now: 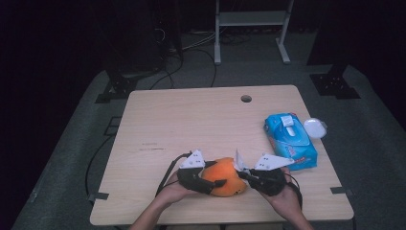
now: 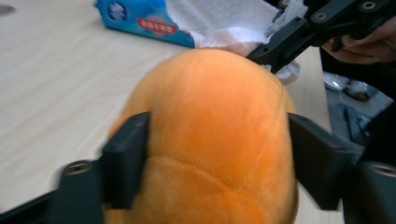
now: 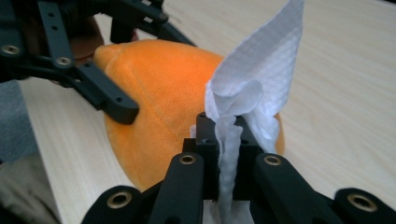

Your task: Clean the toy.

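As the left gripper [image 2: 217,154] clamped the orange plush toy [image 1: 225,177] at the table's [image 1: 191,120] near edge, the right gripper's [image 3: 226,135] jaws pinched a white wet wipe [image 3: 254,88] that could slip free or tear if dragged hard across the fabric.

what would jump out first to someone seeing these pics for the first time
The bright orange plush toy at the near edge of the wooden table draws the eye first, squeezed between the jaws of the left tool. Next is the white wipe pinched in the right tool right beside the toy. At the table's right edge lies a blue pack of wipes.
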